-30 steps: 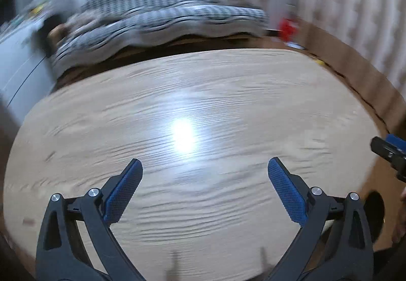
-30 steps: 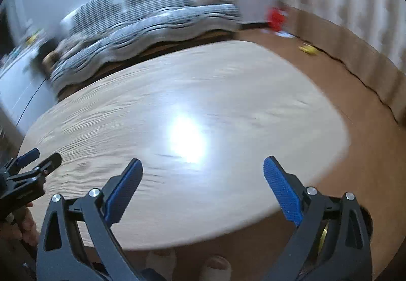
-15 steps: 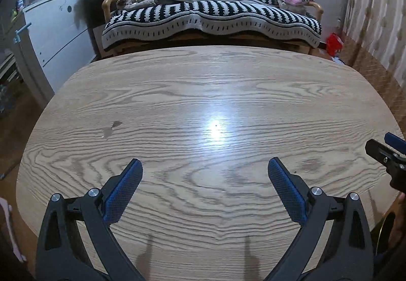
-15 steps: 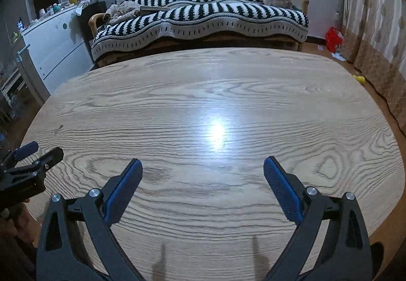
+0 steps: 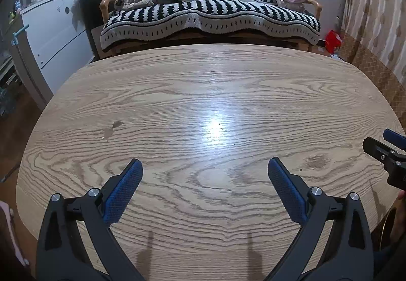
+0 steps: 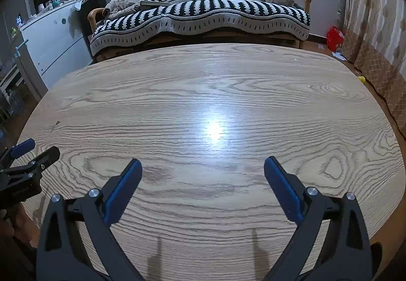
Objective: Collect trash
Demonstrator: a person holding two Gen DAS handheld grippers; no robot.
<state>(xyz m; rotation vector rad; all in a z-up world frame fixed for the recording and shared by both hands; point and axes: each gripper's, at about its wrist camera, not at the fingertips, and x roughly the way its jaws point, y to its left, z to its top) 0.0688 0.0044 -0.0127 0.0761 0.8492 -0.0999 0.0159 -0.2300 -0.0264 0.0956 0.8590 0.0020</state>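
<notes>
While both are held released above the near edge of the wooden desk (image 5: 177,93), the left tool (image 5: 205,188) and right tool (image 6: 203,188) grasp nothing, and a red bag (image 6: 334,38) is seen on the floor beyond the far right corner.

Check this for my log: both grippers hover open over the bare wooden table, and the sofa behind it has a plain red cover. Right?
Not quite. The left gripper and right gripper are open over the wooden table, but the sofa has a black-and-white striped cover, not plain red. Both wrist views show it.
</notes>
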